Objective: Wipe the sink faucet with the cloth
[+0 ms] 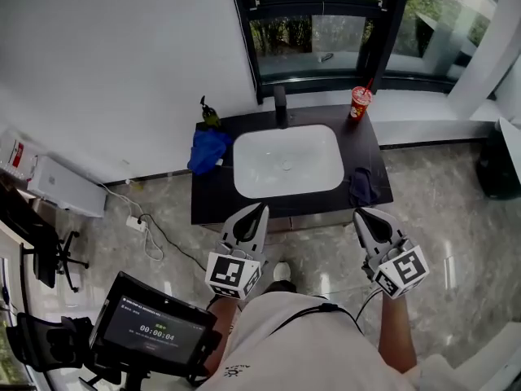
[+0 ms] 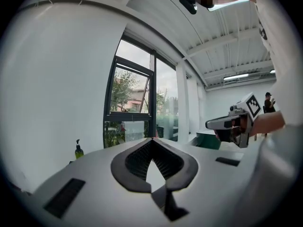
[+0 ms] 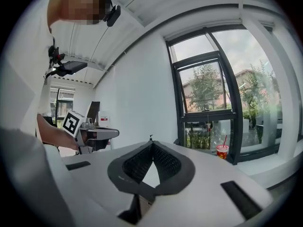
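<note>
A black faucet (image 1: 280,104) stands at the back rim of a white sink (image 1: 241,163), which is set in a dark counter (image 1: 213,202) under a window (image 1: 326,23). A blue cloth (image 1: 207,149) is heaped on the counter just left of the sink, and a darker cloth (image 1: 362,186) lies at the right. Neither is touched. The left gripper (image 1: 264,207) and right gripper (image 1: 356,212) are held short of the counter's front edge, each clenched on nothing. A cloth has yet to be picked up: the jaws should be opened, lowered over a raised fold, and closed firmly before the faucet is approached.
</note>
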